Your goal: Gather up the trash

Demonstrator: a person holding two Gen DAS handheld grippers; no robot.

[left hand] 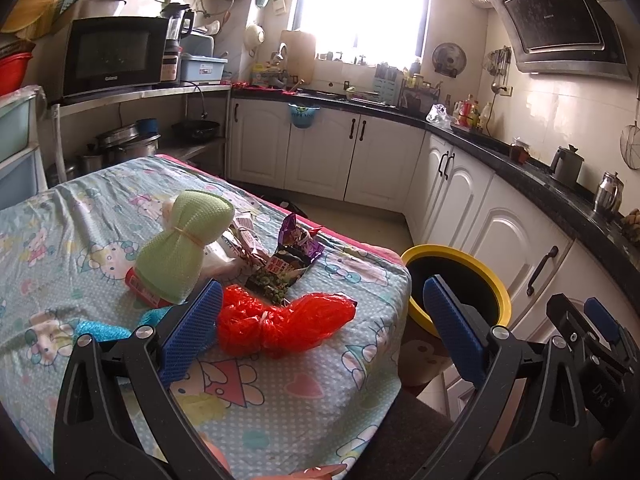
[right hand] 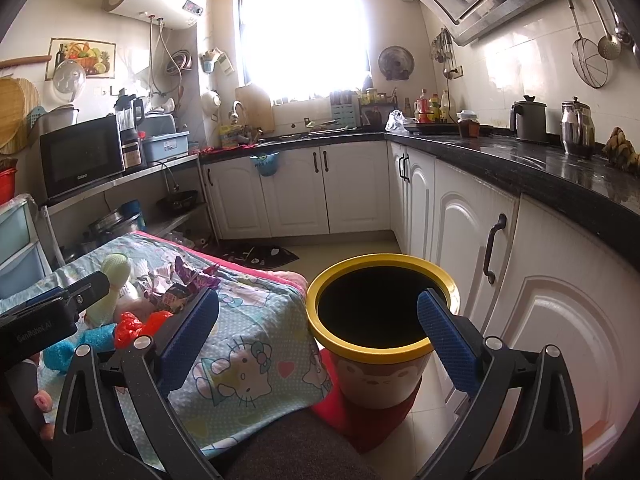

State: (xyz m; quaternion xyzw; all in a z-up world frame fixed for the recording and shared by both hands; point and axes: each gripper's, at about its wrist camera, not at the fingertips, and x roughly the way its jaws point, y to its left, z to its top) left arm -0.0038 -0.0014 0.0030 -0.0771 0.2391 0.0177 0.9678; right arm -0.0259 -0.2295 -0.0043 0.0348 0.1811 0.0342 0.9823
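left gripper point(left hand: 320, 320): jaws standing wide, holding nothing; hovering over the near table corner, lining up on the red plastic bag point(left hand: 280, 322), judging by the framing.
right gripper point(right hand: 318, 324): also spread wide, empty; hanging above the bin mouth, likely parked clear of the pick.
trash: red bag is sitting nearest the left gripper's blue pad; snack wrapper point(left hand: 286, 270) lying just behind it, purple wrapper point(left hand: 298, 234) beyond, all bunched near the table's right edge.
non-trash?: green mesh-wrapped bottle point(left hand: 180, 246) lying beside the pile, blue netting point(left hand: 104, 330) at left; cannot tell if these count.
bin point(right hand: 380, 320): yellow-rimmed, open, looking empty, standing just beside the table point(left hand: 280, 420) corner, so the carry is looking short.
clearance: cabinets point(right hand: 500, 280) crowding the bin's far side; open floor between table and counter run; cloth overhanging the table edge could snag.
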